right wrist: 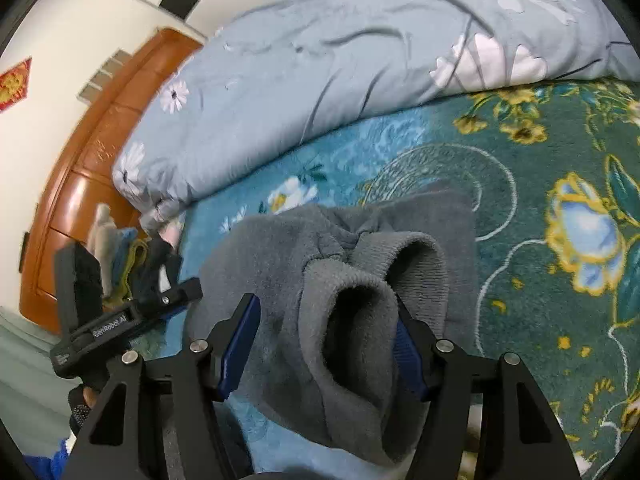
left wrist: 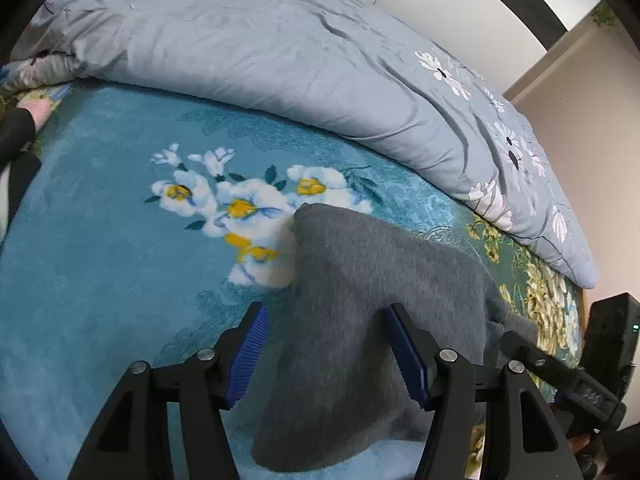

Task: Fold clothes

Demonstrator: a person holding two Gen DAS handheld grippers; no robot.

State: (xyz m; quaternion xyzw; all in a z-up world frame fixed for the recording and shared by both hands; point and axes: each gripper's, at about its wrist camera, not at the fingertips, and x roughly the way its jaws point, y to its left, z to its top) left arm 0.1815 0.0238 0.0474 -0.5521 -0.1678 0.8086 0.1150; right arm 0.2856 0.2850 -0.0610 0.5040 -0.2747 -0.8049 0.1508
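Both grippers, left gripper [left wrist: 326,350] and right gripper [right wrist: 326,346], gape open around bunched grey garment [left wrist: 360,280] on bed [left wrist: 100,280]; fold stage unclear.

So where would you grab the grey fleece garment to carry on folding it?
By the ribbed cuff of the grey fleece garment, coming in from the near bed edge. It is the firmest, thickest rim and already faces the right gripper, whose jaws stand open around the bunched fleece. The left gripper could pinch the flat side.
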